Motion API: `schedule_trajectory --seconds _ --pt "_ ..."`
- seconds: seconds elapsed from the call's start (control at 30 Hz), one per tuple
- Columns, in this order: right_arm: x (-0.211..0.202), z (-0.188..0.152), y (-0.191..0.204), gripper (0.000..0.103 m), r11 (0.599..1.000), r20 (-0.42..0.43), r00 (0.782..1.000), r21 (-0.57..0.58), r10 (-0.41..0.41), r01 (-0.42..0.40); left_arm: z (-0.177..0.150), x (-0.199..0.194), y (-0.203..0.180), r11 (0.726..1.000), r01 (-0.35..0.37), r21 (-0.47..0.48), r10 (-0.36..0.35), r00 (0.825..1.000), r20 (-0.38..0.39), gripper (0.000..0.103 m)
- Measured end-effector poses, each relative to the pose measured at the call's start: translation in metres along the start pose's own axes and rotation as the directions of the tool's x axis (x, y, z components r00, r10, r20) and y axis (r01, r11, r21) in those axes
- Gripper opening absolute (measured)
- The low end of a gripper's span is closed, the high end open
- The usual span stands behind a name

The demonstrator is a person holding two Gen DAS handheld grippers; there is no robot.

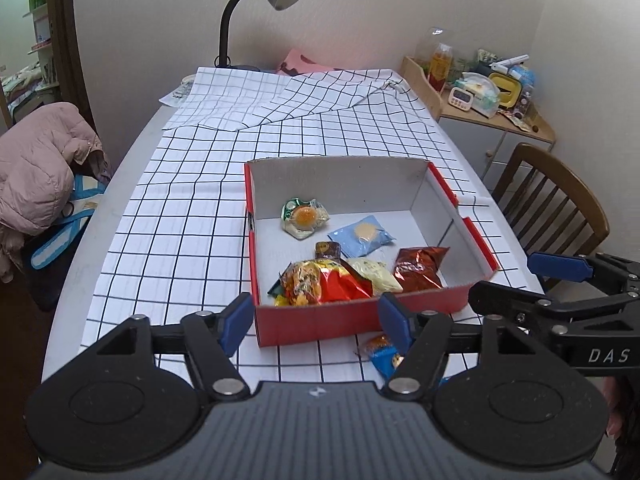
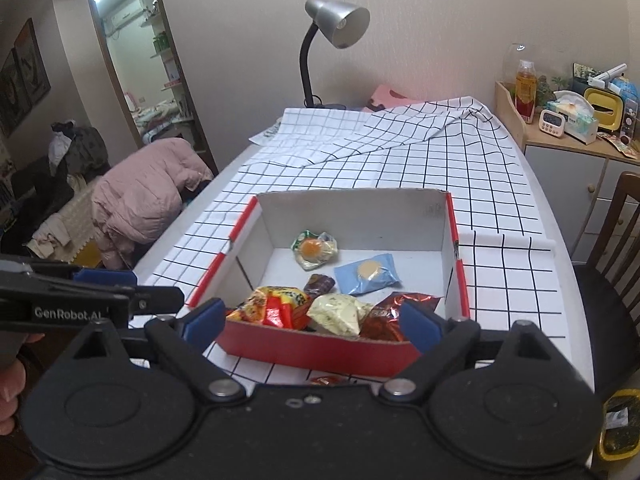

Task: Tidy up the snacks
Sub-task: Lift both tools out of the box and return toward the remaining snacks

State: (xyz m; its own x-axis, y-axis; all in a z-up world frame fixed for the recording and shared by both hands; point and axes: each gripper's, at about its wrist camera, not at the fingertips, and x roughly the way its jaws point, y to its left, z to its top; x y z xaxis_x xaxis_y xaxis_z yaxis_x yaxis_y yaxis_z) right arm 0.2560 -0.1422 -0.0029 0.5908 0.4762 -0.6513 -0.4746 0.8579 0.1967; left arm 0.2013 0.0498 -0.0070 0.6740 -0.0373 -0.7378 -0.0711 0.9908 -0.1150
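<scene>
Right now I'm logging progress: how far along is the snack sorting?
Mostly done: six snacks lie in the red box, among them the blue packet and the yellow-red bag. Nothing is in hand: the left gripper and right gripper are open and empty. Left: the blue-orange snack on the cloth before the box.

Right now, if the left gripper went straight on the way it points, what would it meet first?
Most likely the near red wall of the box, which lies right ahead between the open fingers of the left gripper. Depth is unclear; if held high enough, it would pass over onto the snack packets inside.
</scene>
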Motion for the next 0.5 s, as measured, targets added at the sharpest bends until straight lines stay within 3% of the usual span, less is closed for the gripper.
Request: schedule_trajectory --seconds 0.13,0.23,0.4,0.5 --pt "-0.013 -0.01 0.004 0.099 1.0 0.016 1.0 -0.004 -0.009 0.009 -0.016 -0.011 0.001 1.0 0.03 -0.002 -0.03 1.0 0.009 0.074" --pt "-0.021 -0.02 0.005 0.102 1.0 0.02 1.0 0.002 -0.008 0.008 -0.03 -0.017 0.004 0.998 0.058 -0.007 -0.058 0.998 0.019 0.084" --pt "-0.03 -0.041 0.005 0.103 0.999 0.011 0.999 -0.007 -0.033 0.033 -0.053 -0.02 0.006 0.995 0.098 -0.016 -0.097 0.995 0.006 0.088" --pt "-0.033 -0.054 0.003 0.103 0.999 -0.001 0.999 0.004 -0.039 0.039 -0.069 -0.019 0.007 0.987 0.157 -0.018 -0.158 0.987 -0.007 0.089"
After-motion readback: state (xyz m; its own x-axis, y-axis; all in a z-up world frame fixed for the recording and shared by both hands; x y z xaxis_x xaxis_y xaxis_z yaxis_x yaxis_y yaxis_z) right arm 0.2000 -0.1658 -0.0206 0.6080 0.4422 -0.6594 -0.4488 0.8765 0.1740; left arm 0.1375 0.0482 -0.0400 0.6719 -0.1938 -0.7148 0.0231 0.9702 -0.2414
